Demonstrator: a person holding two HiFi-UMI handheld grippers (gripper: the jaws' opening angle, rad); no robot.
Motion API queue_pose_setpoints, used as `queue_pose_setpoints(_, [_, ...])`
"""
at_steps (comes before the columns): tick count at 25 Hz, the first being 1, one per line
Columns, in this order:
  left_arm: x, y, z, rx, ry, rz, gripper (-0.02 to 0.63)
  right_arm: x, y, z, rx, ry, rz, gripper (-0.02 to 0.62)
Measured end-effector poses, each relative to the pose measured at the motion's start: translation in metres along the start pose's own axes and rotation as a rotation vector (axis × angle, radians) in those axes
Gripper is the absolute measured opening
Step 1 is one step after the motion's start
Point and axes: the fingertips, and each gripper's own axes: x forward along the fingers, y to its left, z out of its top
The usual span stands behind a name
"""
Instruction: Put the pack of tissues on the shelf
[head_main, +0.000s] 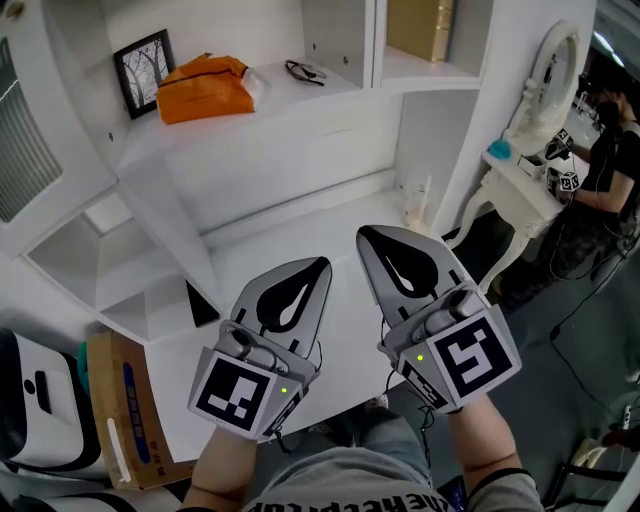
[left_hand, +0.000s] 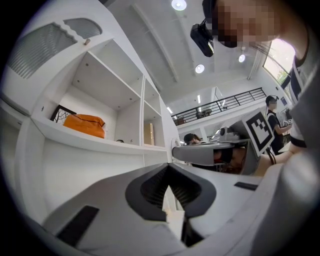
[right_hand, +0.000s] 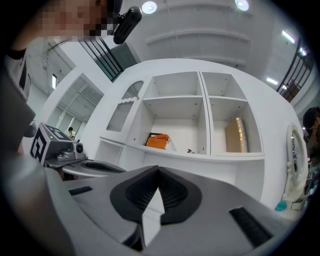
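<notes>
Bright, even light from round ceiling lamps (left_hand: 178, 5); gripper views bulge with black corners.

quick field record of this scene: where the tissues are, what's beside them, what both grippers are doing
pack of tissues: orange, lying on the shelf, middle compartment
neighbours: picture frame on one side, glasses on the other
left hand-held gripper: shut, empty, short of the shelf
right hand-held gripper: shut, empty, short of the shelf
task state: looks done
</notes>
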Motion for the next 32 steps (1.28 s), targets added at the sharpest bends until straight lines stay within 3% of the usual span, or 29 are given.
queue_pose_setpoints(15, [-0.005, -0.010, 0.002, -0.021, -0.022, -0.005, 0.040, -0.026, 0.030, -0.022, 0.030, 0.025, 0.045, 0.011])
queue_pose_setpoints(32, [-0.014, -0.010, 0.017, 0.005, -0.098, 0.009, 0.040, -0.027, 0.042, -0.012, 0.013, 0.007, 0.058, 0.011])
